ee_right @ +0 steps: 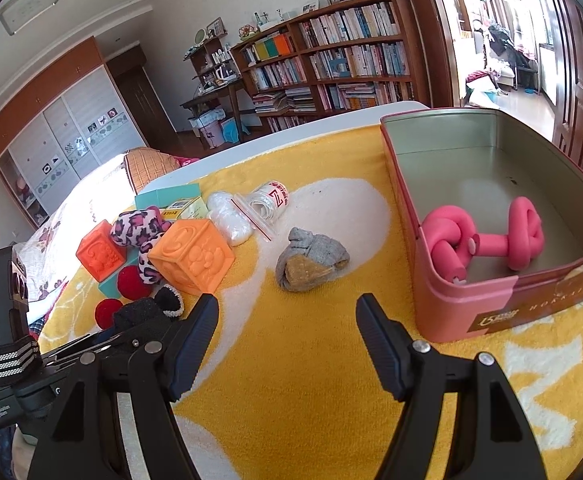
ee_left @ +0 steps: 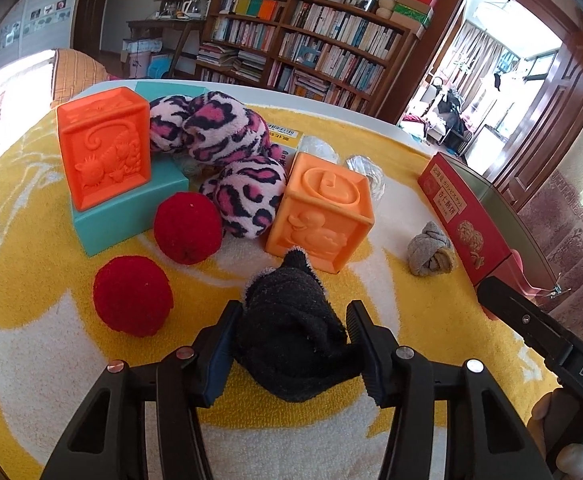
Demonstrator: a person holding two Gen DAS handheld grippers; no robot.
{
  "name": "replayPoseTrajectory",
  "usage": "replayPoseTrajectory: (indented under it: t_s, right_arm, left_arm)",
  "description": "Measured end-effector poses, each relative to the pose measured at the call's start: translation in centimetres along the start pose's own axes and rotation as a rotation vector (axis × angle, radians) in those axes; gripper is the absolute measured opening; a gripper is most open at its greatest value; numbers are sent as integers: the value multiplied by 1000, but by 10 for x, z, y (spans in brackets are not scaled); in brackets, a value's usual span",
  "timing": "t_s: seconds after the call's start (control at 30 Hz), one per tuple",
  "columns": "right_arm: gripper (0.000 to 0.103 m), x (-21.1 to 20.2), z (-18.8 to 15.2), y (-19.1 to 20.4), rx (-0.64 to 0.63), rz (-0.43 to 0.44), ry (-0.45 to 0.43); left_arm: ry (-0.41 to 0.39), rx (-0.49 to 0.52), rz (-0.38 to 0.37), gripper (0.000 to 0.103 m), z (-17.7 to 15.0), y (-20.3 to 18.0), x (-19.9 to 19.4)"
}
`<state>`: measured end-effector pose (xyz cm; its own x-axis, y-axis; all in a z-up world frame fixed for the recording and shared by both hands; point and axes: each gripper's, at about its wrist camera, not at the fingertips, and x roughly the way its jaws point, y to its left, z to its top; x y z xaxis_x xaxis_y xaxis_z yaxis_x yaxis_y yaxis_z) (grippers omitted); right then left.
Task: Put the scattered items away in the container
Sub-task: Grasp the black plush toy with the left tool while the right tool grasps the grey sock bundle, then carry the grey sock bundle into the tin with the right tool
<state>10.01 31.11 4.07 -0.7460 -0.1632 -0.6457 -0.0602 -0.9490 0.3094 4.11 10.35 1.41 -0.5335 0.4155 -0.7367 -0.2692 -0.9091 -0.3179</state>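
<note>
Towel: your yellow and white towel (ee_right: 311, 360) covers the bench and carries all the things.
Tin: your pink tin (ee_right: 463, 312) stands open at 2 o'clock in the right wrist view; in the left wrist view you see only its red side (ee_left: 467, 216) at 3 o'clock.
Pink knot toy: it (ee_right: 487, 240) lies inside the tin, on the metal floor, near the front wall.
Blocks: the dark orange block (ee_left: 103, 148) leans on a teal block (ee_left: 127, 216) at 10 o'clock in the left view; the light orange block (ee_left: 321, 216) stands at 12 o'clock, just behind the black sock.
Leopard plush: it (ee_left: 227, 152) lies between the two orange blocks.
Red balls: one (ee_left: 187, 228) is touching the teal block, the other (ee_left: 131, 296) is at 9 o'clock, beside your left fingers.
Black sock: the rolled black sock (ee_left: 291, 344) is on the towel, well apart from the tin.
Grey sock: the grey and tan bundle (ee_right: 311, 264) lies at 12 o'clock in the right view, between the blocks and the tin.
Plastic bags: clear bags (ee_right: 247, 212) lie behind the light orange block.
Left gripper: your left gripper (ee_left: 291, 356) has its fingers on both sides of the black sock, pressing it.
Right gripper: your right gripper (ee_right: 287, 344) has its fingers wide apart over bare towel, holding nothing.
</note>
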Motion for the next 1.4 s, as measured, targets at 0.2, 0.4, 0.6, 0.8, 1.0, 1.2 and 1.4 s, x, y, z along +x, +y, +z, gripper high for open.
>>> replayPoseTrajectory:
  t_s: [0.2, 0.4, 0.6, 0.8, 1.0, 1.2, 1.4]
  right_arm:
    - [75, 18, 3, -6, 43, 11, 77]
    - [75, 31, 14, 4, 15, -47, 118]
    - [75, 49, 28, 11, -14, -155, 139]
    - [75, 64, 28, 24, -66, -223, 141]
    - [54, 79, 26, 22, -85, -312, 153]
    - [51, 71, 22, 13, -57, -282, 139]
    - [50, 47, 18, 26, -85, -187, 61]
  left_arm:
    - [-4, 2, -15, 55, -1, 0, -3]
    - [2, 0, -26, 55, -2, 0, -4]
    - [6, 11, -34, 55, -7, -5, -5]
    - [14, 1, -47, 55, -9, -5, -4]
    - [17, -5, -53, 55, -10, -2, -5]
    - [11, 9, -47, 55, -10, -3, -7]
    - [-13, 27, -32, 55, -10, -5, -10]
